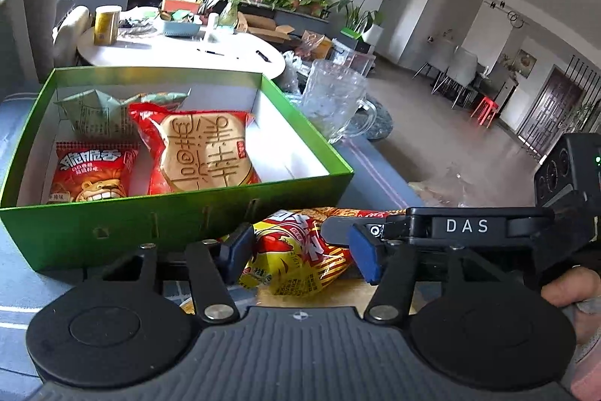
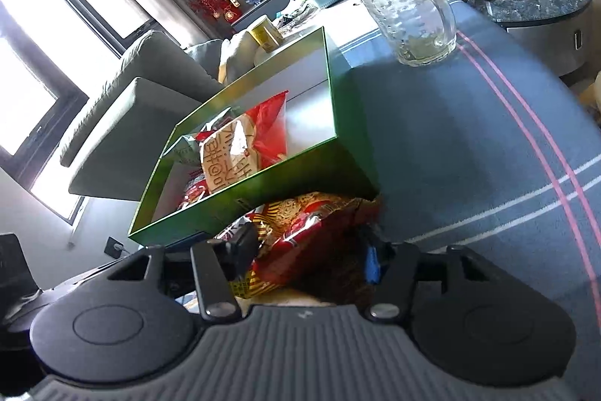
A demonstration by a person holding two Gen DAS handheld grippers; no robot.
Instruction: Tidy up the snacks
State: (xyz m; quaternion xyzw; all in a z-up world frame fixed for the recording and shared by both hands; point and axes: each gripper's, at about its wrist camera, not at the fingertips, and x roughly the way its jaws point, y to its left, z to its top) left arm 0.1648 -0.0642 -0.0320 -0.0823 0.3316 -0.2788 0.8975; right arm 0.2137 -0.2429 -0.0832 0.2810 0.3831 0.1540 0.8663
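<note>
The right gripper (image 2: 306,252) points down at a red and yellow snack packet (image 2: 308,235) lying on the blue striped cloth (image 2: 469,153). Both of its fingers flank the packet, the black one (image 2: 240,250) at the left edge and the blue-padded one (image 2: 372,264) at the right; they seem to press into the wrapper, though shadow hides the right contact. Just beyond the fingertips sits the green box (image 2: 263,213), its near wall touching the packet's far end. Inside the box lie a red packet with a pale biscuit (image 2: 229,156) and other wrappers. Farther ahead and to the right stands a glass mug (image 2: 409,10), upright.
</note>
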